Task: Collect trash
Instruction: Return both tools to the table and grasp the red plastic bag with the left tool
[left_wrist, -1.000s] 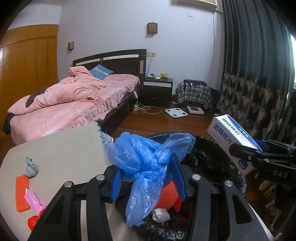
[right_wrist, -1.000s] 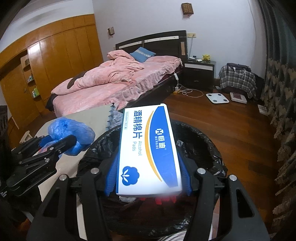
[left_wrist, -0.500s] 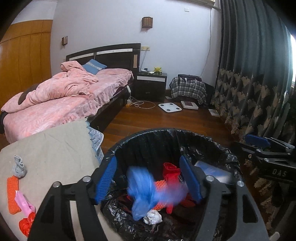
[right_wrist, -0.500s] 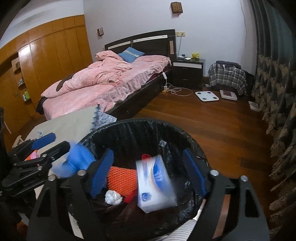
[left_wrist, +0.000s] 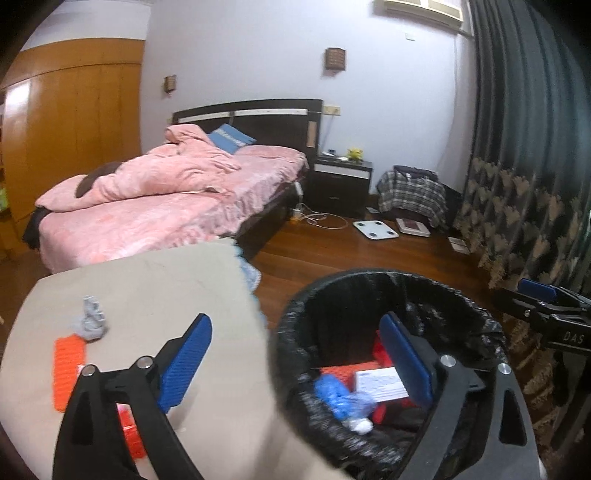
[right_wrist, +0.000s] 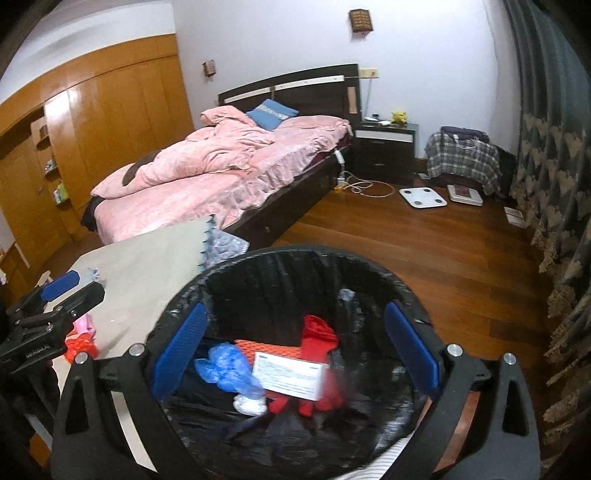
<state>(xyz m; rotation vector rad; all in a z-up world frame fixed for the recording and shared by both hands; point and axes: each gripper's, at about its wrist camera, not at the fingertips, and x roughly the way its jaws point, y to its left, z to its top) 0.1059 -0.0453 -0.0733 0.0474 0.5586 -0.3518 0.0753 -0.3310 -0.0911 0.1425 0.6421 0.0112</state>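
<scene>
Now both claws, left gripper (left_wrist: 295, 365) and right gripper (right_wrist: 295, 343), have just been opening and gape empty; next, swing left to the crumpled grey wad (left_wrist: 90, 323) on the beige tabletop (left_wrist: 155, 280) — approach low, jaws wide.

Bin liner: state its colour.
Black; the bin liner shows best in the right wrist view.

Open mouth of the bin (right_wrist: 295, 254) unobstructed from above; table (left_wrist: 155, 280) edge close beside it.

one bin (right_wrist: 258, 258), one bed (right_wrist: 221, 184), two scales (right_wrist: 423, 197)
</scene>
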